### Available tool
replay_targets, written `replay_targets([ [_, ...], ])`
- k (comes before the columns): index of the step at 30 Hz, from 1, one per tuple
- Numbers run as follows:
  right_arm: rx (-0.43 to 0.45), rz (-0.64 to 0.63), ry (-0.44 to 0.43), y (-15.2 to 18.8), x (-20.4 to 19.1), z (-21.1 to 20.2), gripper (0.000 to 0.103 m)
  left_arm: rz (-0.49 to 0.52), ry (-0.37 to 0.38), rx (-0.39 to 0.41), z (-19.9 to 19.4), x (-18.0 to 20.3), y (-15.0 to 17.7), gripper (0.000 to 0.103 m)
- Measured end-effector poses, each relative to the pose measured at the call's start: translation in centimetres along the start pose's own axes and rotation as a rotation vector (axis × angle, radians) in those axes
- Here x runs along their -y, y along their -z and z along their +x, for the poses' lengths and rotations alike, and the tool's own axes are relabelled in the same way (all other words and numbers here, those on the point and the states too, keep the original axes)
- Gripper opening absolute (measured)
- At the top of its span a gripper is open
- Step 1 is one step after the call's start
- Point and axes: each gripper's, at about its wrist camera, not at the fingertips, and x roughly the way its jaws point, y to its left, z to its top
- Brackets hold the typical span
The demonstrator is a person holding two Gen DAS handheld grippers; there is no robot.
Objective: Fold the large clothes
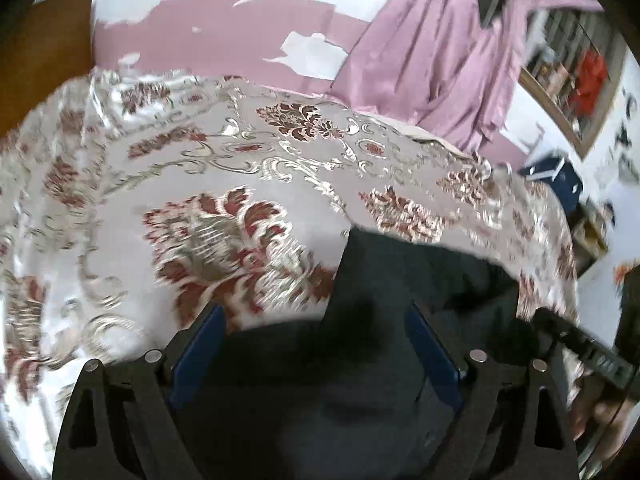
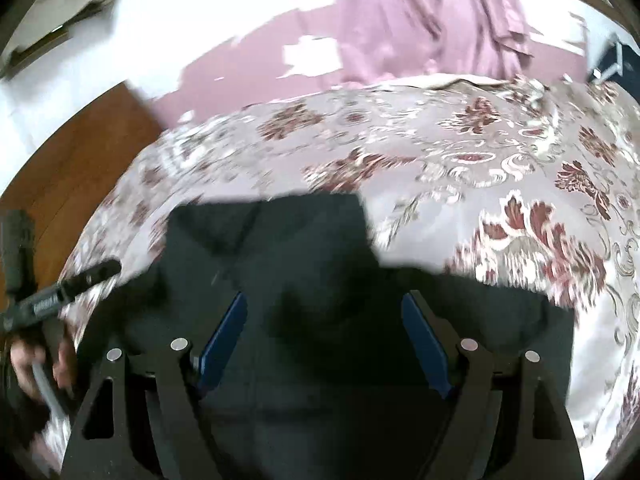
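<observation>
Looking through the left wrist view
- Left gripper [image 1: 316, 344]: tilted down over the bed, blue-padded black fingers spread wide apart, pads pressing on nothing.
- Garment: a dark, near-black cloth garment [image 1: 400, 300] lies flat under and between the fingers, reaching up to a squared top edge in mid-frame.
- Right gripper [image 1: 576, 344]: its black tip enters at the right edge, over the garment's right border.
- Edges and room: bare bedspread stretches left of and beyond the garment.
- Surface: a shiny cream bedspread with maroon floral damask pattern [image 1: 240, 168].
- Room: a lilac curtain [image 1: 420, 48] hangs past the far bed edge.

Looking through the right wrist view
- Right gripper [image 2: 324, 328]: pointed downward, jaws wide apart, gripping nothing.
- Garment: the same dark cloth [image 2: 304, 248] fills the lower centre, its upper edge straight.
- Left gripper [image 2: 68, 284]: at the left edge, a hand [image 2: 36, 360] beneath it.
- Edges and room: open bedspread [image 2: 500, 160] right and ahead.
- Room: brown wooden floor [image 2: 80, 152] left; everything is motion-blurred.
</observation>
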Motion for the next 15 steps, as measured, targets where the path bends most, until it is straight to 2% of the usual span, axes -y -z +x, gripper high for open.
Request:
replay_targets([
  [2,-0.003,0.039,0.028,-1.5,-0.4,1.9,0.074,-0.001,-0.008,-0.003,0.9,0.6,-0.4,0.088],
  [3,-0.007,0.045,0.039,-1.9,-0.5,2.5,0.072,0.015,-0.005,-0.006,1.4,1.2,-0.6,0.083],
  [5,-0.005,0.038,0.075,-2.8,-0.9,3.8,0.057,0.052,-0.003,-0.016,1.9,2.2,-0.6,0.075],
  [7,-0.013,0.029,0.101,-3.5,-1.0,4.7,0.051,0.087,-0.020,-0.042,3.0,3.1,-0.8,0.062],
  [9,-0.037,0.036,0.114,-4.0,-1.1,5.8,0.043,0.086,-0.024,-0.065,3.6,3.4,-0.8,0.026],
  [10,-0.047,0.039,0.114,-4.1,-1.1,6.3,0.035,0.074,-0.017,-0.070,3.8,3.4,-0.6,0.019],
  [11,-0.053,0.038,0.121,-4.2,-1.1,6.5,0.026,0.062,-0.014,-0.055,3.6,3.2,-0.3,0.013],
  [12,-0.054,0.038,0.126,-4.2,-1.1,6.5,0.022,0.058,-0.009,-0.037,3.2,3.1,-0.3,0.011],
  [14,-0.023,0.031,0.128,-4.1,-1.1,5.8,0.010,0.064,0.005,-0.005,2.3,3.0,-0.1,0.009],
  [15,-0.005,0.023,0.120,-4.0,-1.0,5.1,0.009,0.073,0.007,0.011,1.7,2.9,0.0,0.008],
])
